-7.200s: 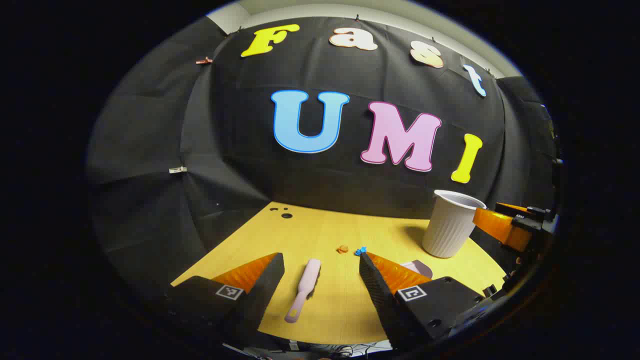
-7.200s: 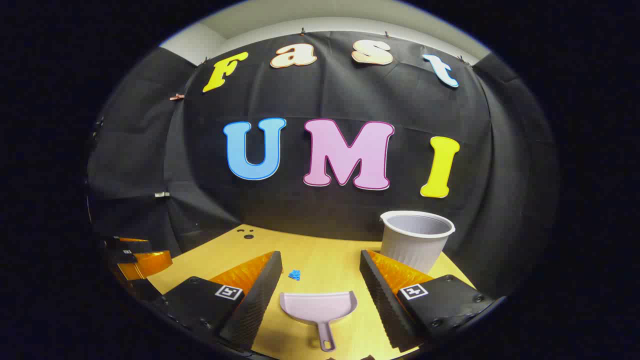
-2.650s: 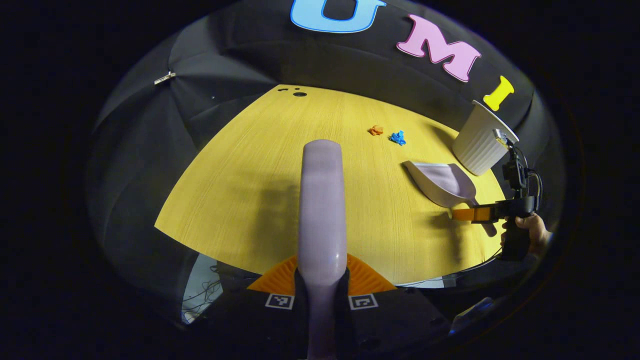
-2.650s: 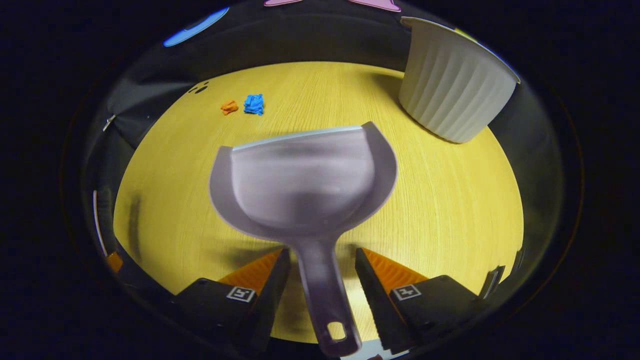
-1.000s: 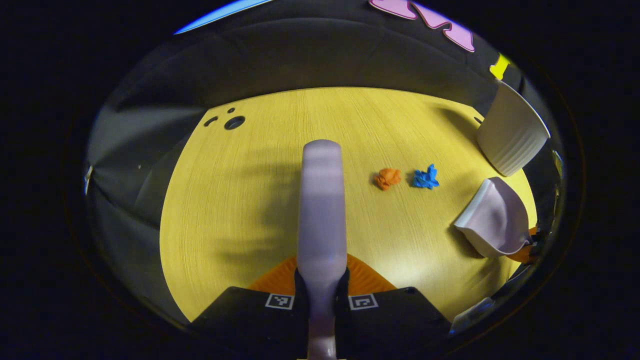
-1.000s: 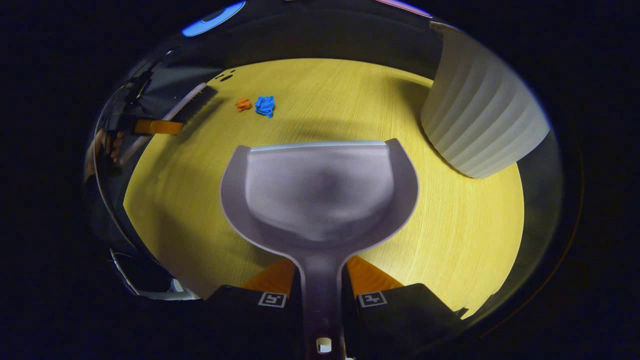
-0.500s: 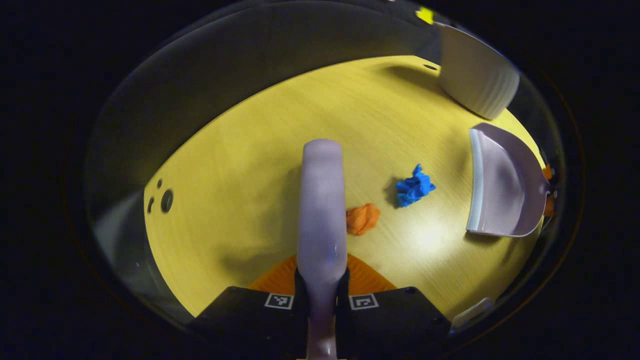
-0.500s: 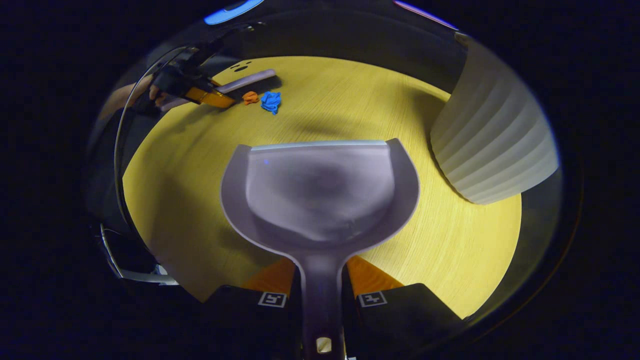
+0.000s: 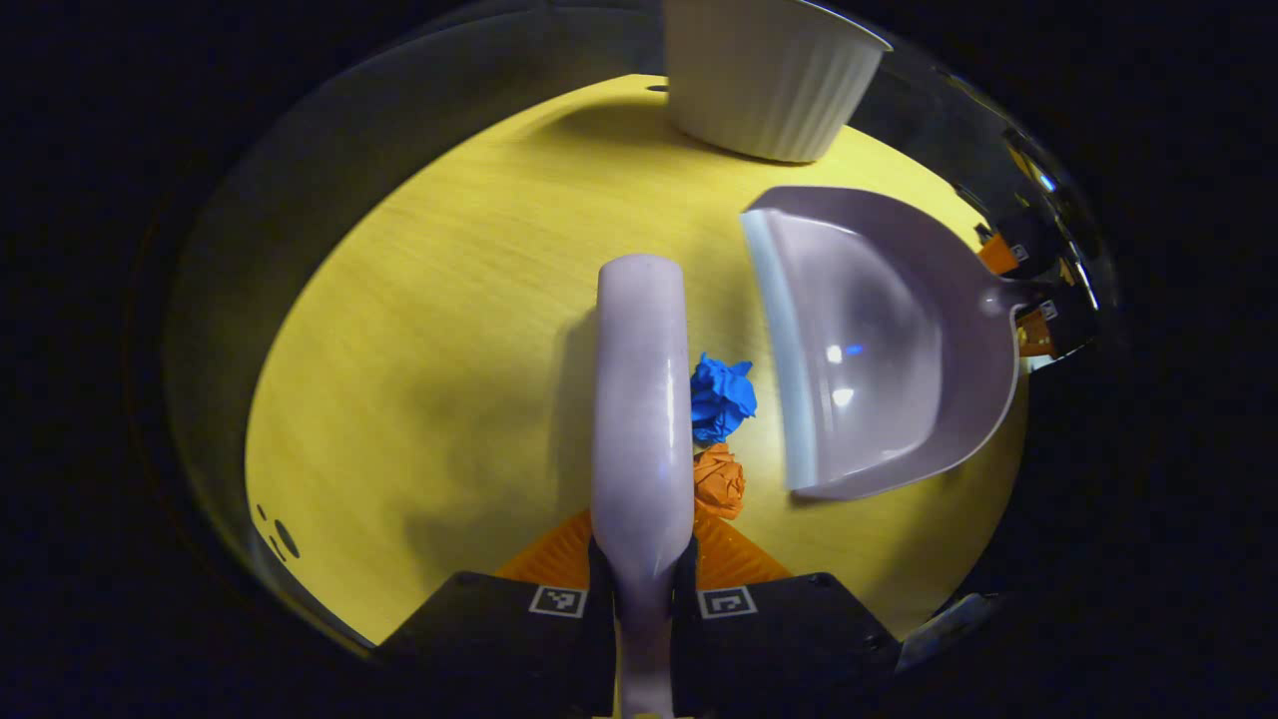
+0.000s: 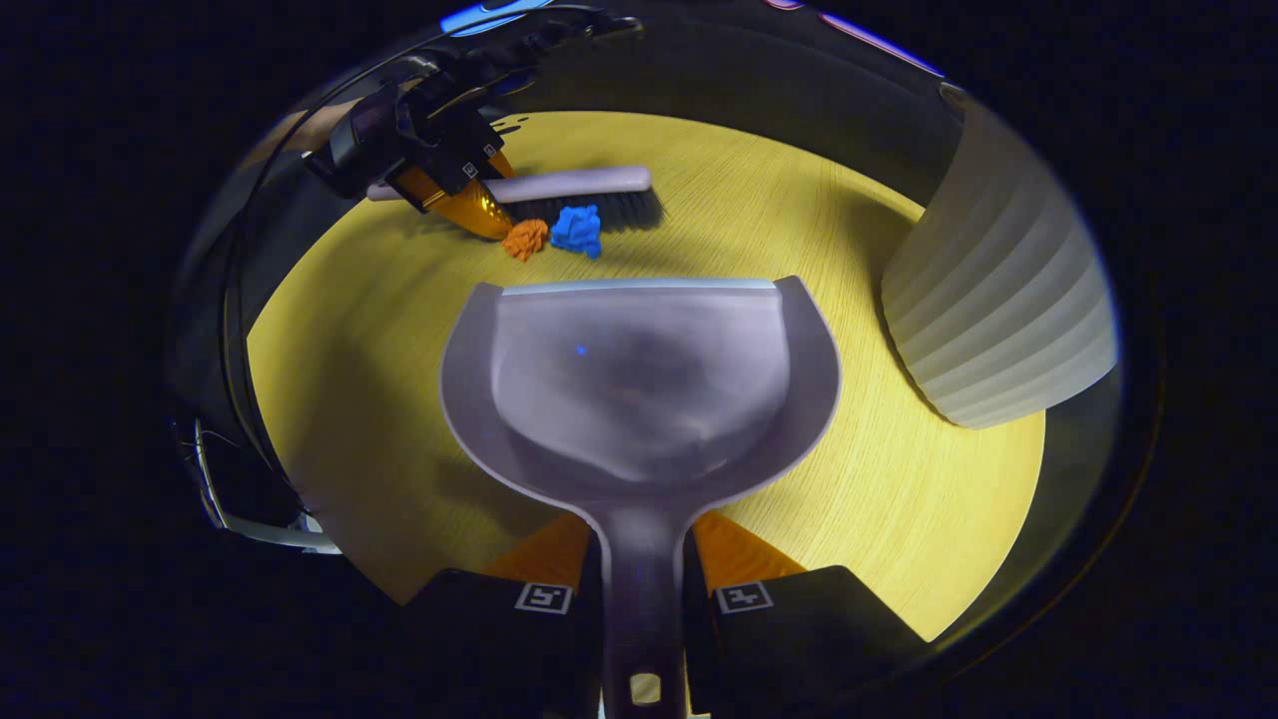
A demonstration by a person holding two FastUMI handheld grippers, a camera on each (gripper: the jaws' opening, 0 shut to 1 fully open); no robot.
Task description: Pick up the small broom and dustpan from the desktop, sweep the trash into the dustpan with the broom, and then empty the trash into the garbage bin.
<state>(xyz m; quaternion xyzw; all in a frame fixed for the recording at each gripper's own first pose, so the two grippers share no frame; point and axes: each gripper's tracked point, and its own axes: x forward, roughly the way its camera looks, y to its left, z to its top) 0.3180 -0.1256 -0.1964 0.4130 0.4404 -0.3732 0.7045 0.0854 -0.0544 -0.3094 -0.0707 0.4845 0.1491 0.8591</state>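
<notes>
Broom and dustpan flank the scraps

Left gripper [image 9: 644, 569] is clamped on the broom [image 9: 642, 399]; right gripper [image 10: 641, 569] is clamped on the dustpan [image 10: 639, 379]. The blue scrap [image 9: 721, 396] and orange scrap [image 9: 719, 481] lie between them on the desk [image 9: 449, 330], bin [image 9: 764, 75] behind.

This is a staged recording booth, not a lived-in room. Black cloth [image 9: 419, 100] hangs as a wall close behind a bare yellow wood-grain desktop [image 9: 449, 330] with cable holes [image 9: 285, 537] drilled near one corner. Square printed markers [image 9: 557, 600] sit on the gripper bodies just behind the fingers, and loose cables [image 10: 215, 479] trail off the desk's edge.
</notes>
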